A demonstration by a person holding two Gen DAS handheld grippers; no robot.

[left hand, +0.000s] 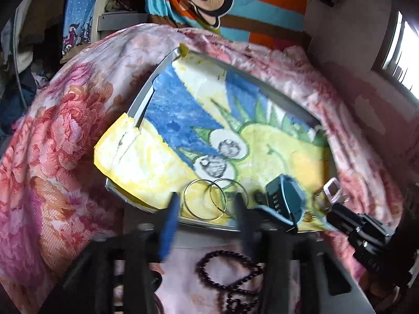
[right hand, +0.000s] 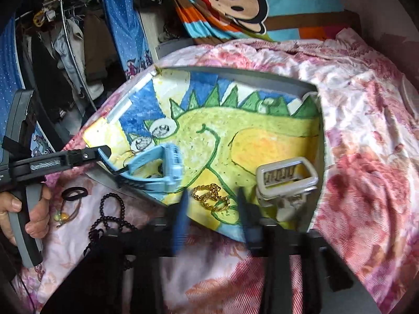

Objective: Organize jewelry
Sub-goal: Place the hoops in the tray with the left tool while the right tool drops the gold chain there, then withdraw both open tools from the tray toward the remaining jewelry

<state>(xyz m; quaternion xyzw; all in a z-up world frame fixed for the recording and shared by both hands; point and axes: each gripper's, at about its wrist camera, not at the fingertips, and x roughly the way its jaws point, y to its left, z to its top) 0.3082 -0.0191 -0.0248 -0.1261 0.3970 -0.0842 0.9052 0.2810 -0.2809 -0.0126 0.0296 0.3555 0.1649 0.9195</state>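
A grey tray (left hand: 146, 96) lined with a dinosaur drawing lies on the bed. Two thin metal hoops (left hand: 201, 201) lie flat near its front edge, between the fingers of my left gripper (left hand: 207, 205), which is open and not pressing on them. To their right lie a blue watch (left hand: 285, 196) and a white watch (left hand: 331, 188), with my right gripper (left hand: 327, 210) beside them. In the right wrist view a gold chain (right hand: 210, 198) lies on the tray between the open fingers of my right gripper (right hand: 213, 208). The blue watch (right hand: 157, 167) is left of it and the white watch (right hand: 285, 180) right of it.
A dark bead bracelet (left hand: 227, 274) lies on the floral bedspread (left hand: 65, 144) in front of the tray. Hair ties (right hand: 74, 193) lie left of the beads (right hand: 110, 217). A hand (right hand: 34, 209) holds the left gripper (right hand: 119, 163). A striped monkey blanket (right hand: 248, 7) hangs behind.
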